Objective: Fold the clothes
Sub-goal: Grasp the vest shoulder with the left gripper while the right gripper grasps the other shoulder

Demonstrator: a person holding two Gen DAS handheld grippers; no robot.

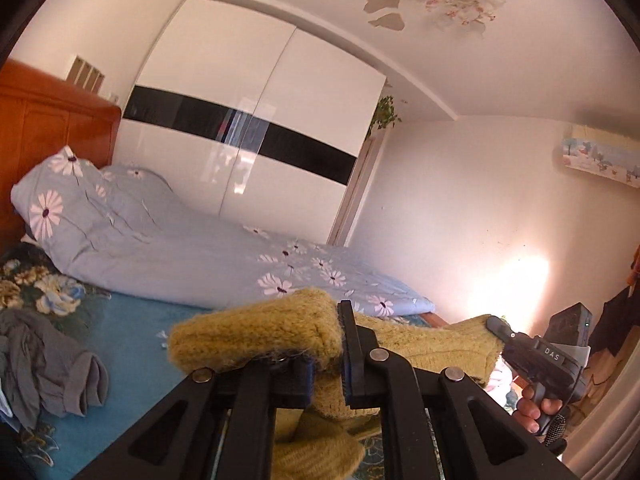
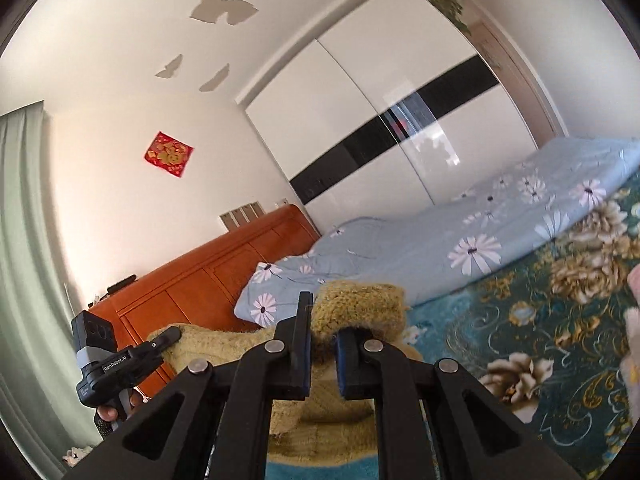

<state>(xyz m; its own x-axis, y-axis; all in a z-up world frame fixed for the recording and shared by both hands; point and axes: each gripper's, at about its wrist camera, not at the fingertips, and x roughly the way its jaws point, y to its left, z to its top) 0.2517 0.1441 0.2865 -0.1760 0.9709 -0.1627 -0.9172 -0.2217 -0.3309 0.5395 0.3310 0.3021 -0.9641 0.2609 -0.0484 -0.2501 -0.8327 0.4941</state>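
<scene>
A mustard-yellow knitted sweater (image 1: 256, 332) is held up above the bed between both grippers. My left gripper (image 1: 326, 364) is shut on one edge of the sweater, whose knit bulges over the left finger. My right gripper (image 2: 322, 352) is shut on the other edge of the sweater (image 2: 356, 304). In the left wrist view the right gripper (image 1: 536, 356) shows at the right, clamped on the sweater's far end. In the right wrist view the left gripper (image 2: 120, 360) shows at the left, clamped on the knit. The rest of the sweater hangs below and is mostly hidden.
The bed has a teal floral sheet (image 2: 540, 340) and a light-blue daisy duvet (image 1: 180, 248) along the far side. A crumpled grey garment (image 1: 44, 364) lies on the sheet at the left. An orange wooden headboard (image 2: 208, 280) and a white wardrobe (image 1: 260, 120) stand behind.
</scene>
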